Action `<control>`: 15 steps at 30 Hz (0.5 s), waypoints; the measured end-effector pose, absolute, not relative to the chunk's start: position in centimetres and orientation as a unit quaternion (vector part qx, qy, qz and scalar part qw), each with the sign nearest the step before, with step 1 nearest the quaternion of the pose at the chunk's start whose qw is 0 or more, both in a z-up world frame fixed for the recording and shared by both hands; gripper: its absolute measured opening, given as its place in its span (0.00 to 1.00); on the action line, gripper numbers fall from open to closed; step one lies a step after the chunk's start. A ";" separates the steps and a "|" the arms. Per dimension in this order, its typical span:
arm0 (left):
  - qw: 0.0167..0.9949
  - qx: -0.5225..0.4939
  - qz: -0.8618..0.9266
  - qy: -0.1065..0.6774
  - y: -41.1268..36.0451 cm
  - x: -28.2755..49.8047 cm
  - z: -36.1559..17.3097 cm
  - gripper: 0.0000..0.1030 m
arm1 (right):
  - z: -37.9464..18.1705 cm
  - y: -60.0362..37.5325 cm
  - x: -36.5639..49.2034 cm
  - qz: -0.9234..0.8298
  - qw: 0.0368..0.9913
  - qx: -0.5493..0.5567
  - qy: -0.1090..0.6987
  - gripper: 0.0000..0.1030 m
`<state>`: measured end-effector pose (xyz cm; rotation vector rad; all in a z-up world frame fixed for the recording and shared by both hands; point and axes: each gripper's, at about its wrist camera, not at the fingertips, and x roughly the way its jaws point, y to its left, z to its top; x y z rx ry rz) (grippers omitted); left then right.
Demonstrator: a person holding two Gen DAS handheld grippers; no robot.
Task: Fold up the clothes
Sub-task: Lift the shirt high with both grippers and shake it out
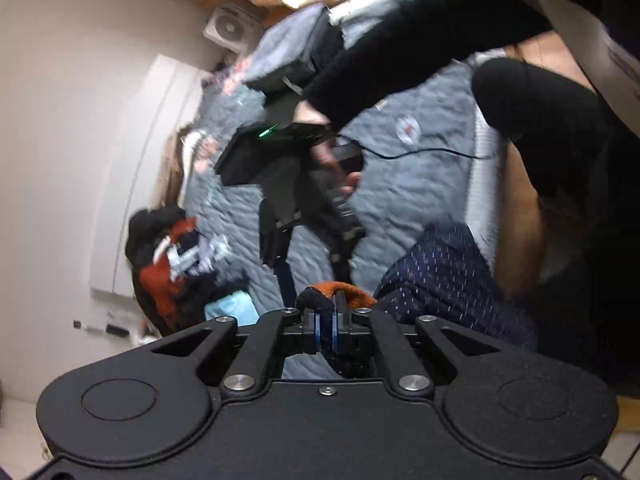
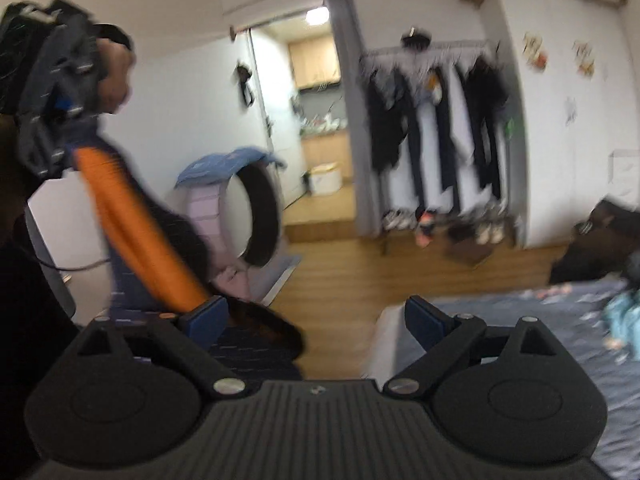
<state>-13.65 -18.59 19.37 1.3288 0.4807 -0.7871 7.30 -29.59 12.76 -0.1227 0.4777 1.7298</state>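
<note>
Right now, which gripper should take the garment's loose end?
Probably right. The right gripper is open and holds nothing, beside the hanging garment; the left gripper is shut on its edge.

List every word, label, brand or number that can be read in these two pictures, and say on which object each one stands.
None can be read.
The paper decorations on the white wardrobe are too blurred to show any text.
The small dark items on the white floor are too small to read.
The black grippers show no brand or number.

Clothes pile (image 1: 168, 264) crowds bedspread (image 1: 400, 208); middle open.
</note>
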 end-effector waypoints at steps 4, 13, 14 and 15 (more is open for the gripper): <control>0.698 0.574 -0.358 0.236 -17.3 -14.3 18.3 0.05 | 8.4 -23.9 6.2 0.793 0.520 -0.048 0.312 0.93; 0.703 0.551 -0.362 0.267 -14.9 -14.2 17.9 0.05 | 5.2 -19.0 1.7 0.835 0.401 -0.071 0.371 0.28; 0.705 0.549 -0.360 0.267 -14.7 -14.0 17.8 0.05 | 5.4 -19.1 1.4 0.825 0.425 -0.081 0.364 0.07; 0.708 0.548 -0.358 0.266 -14.5 -13.8 17.8 0.05 | 5.7 -19.3 1.5 0.809 0.459 -0.088 0.357 0.02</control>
